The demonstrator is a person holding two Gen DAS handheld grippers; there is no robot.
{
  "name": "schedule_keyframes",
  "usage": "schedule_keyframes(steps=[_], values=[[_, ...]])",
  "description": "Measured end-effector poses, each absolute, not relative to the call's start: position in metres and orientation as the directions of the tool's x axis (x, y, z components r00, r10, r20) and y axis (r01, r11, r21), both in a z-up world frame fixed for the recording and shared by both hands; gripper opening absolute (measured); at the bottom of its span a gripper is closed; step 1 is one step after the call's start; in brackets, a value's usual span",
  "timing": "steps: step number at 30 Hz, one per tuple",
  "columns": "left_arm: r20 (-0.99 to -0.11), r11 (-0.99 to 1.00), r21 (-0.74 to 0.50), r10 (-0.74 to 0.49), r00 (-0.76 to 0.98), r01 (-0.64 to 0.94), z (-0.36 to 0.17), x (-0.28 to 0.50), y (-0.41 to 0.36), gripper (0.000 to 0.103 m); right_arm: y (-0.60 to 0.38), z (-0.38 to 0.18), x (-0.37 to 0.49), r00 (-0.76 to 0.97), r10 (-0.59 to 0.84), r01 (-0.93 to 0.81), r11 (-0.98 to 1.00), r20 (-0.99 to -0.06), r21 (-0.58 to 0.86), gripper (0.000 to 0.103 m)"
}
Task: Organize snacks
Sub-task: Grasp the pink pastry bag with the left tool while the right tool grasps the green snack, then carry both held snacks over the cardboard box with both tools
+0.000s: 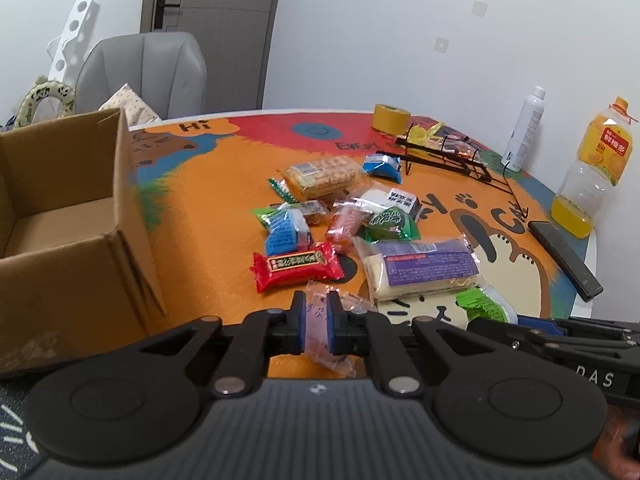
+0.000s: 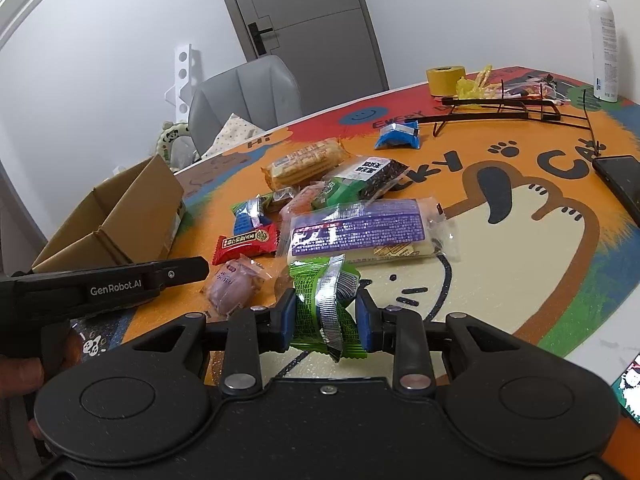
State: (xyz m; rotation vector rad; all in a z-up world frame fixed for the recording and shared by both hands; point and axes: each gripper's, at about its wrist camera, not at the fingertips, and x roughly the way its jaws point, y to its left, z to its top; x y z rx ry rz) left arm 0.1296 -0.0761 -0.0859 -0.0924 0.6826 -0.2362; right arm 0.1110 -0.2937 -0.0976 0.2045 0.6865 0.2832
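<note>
Room: white walls, a grey door (image 2: 304, 12) and a grey chair (image 1: 144, 72) behind the desk.
Desk: a bright cartoon cat mat (image 2: 520, 240) covers it.
Box: an open cardboard box (image 1: 68, 216) sits at the left edge of the desk.
Snack pile: a red packet (image 1: 296, 266), a long purple-label packet (image 1: 424, 270), a cracker pack (image 1: 320, 174) and a blue packet (image 1: 382, 166) lie in the middle.
Left gripper (image 1: 316, 320): jaws pinching a pale purple snack (image 1: 320, 328) in clear wrap, near the desk's front edge.
Right gripper (image 2: 325, 316): jaws pinching a green snack packet (image 2: 324, 304), just in front of the purple-label packet.
Far side: yellow tape roll (image 2: 445, 80), black wire rack (image 2: 500, 110), white spray can (image 2: 604, 44), orange juice bottle (image 1: 592, 168).
</note>
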Motion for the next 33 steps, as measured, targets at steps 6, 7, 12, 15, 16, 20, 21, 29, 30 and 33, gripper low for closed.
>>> schedule_keyframes(steps=[6,7,12,15,16,20,21,29,30,33], values=[[-0.627,0.978,-0.122,-0.207,0.751,0.168,-0.091,0.132,-0.079,0.049,-0.298,-0.104,0.116,0.734,0.310,-0.165,0.944,-0.604,0.285,0.029],[-0.625,0.977,-0.130,-0.215,0.751,0.171,-0.092,0.133,-0.079,0.052,-0.299,-0.106,0.117,0.732,0.309,-0.161,0.945,-0.607,0.286,0.029],[-0.626,0.977,-0.113,-0.211,0.751,0.180,-0.098,0.140,-0.088,0.064,-0.306,-0.112,0.121,0.725,0.304,-0.146,0.945,-0.618,0.293,0.029],[-0.649,0.976,-0.110,-0.214,0.730,0.189,-0.108,0.148,-0.094,0.065,-0.312,-0.114,0.122,0.726,0.296,-0.131,0.946,-0.621,0.297,0.029],[-0.659,0.975,-0.106,-0.215,0.721,0.194,-0.112,0.150,-0.095,0.065,-0.313,-0.115,0.123,0.726,0.294,-0.126,0.946,-0.622,0.299,0.029],[-0.668,0.976,-0.050,-0.192,0.719,0.213,-0.119,0.149,-0.102,0.054,-0.314,-0.117,0.124,0.723,0.296,-0.124,0.944,-0.624,0.305,0.029],[-0.666,0.976,-0.051,-0.191,0.721,0.211,-0.118,0.148,-0.101,0.037,-0.313,-0.117,0.123,0.722,0.299,-0.127,0.944,-0.623,0.306,0.029],[-0.633,0.974,-0.098,-0.218,0.743,0.203,-0.102,0.138,-0.087,0.032,-0.302,-0.106,0.120,0.731,0.319,-0.157,0.939,-0.604,0.305,0.029],[-0.625,0.974,-0.098,-0.221,0.749,0.206,-0.098,0.136,-0.086,0.032,-0.300,-0.104,0.119,0.733,0.321,-0.163,0.939,-0.600,0.304,0.029],[-0.602,0.973,-0.100,-0.226,0.766,0.208,-0.087,0.128,-0.082,0.032,-0.293,-0.096,0.117,0.740,0.329,-0.178,0.937,-0.587,0.301,0.029]])
